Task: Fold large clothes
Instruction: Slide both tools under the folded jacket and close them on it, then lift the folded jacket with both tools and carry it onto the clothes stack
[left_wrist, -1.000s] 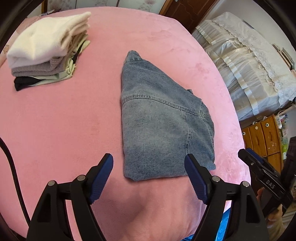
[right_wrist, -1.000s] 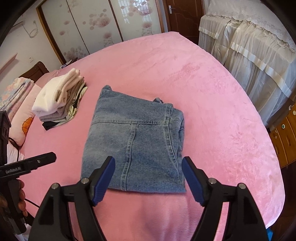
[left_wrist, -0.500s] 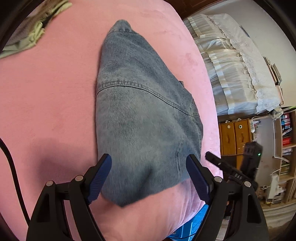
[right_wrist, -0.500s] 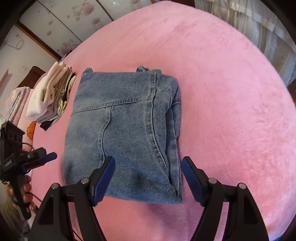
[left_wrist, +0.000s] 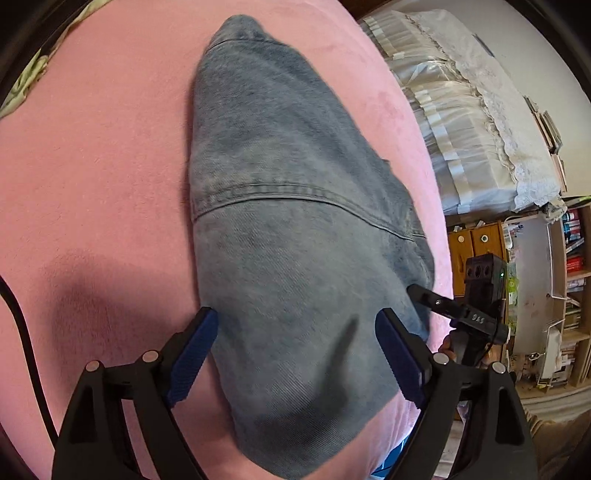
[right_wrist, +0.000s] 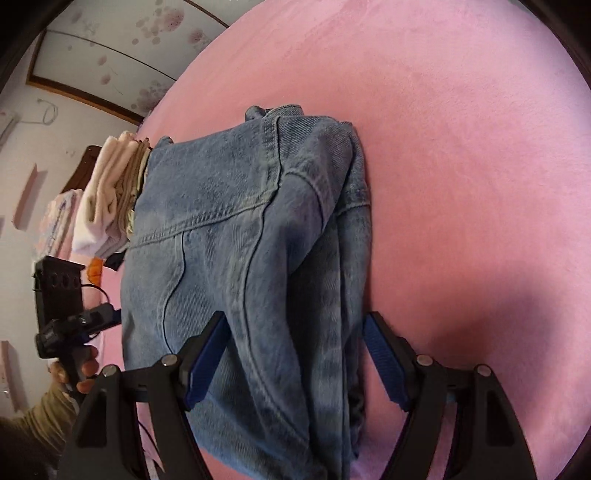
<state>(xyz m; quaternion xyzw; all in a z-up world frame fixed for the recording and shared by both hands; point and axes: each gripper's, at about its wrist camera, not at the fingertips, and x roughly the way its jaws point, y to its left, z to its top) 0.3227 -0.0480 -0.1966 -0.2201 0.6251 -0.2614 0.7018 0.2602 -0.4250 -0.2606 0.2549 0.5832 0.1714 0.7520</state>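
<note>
1. Folded jeans (left_wrist: 295, 258) lying mid-frame on pink bed (left_wrist: 92, 166); stack (right_wrist: 110, 199) at left edge, right view.
2. Left gripper (left_wrist: 295, 354) spread wide, jaws just been opening, denim between, unpinched.
3. Right gripper (right_wrist: 295, 354) likewise agape over near edge, empty.
4. Step: reaching for near edge, likely to lift the bundle.
5. Next: slide under, pinch all layers.

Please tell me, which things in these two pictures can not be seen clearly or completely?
- Folded blue denim jeans: near edge cut off by the frame bottom and left gripper in the left wrist view.
- Stack of folded pale clothes: partly behind the jeans in the right wrist view; only a corner shows in the left.
- Right gripper: whether its pads touch the denim is unclear.
</note>
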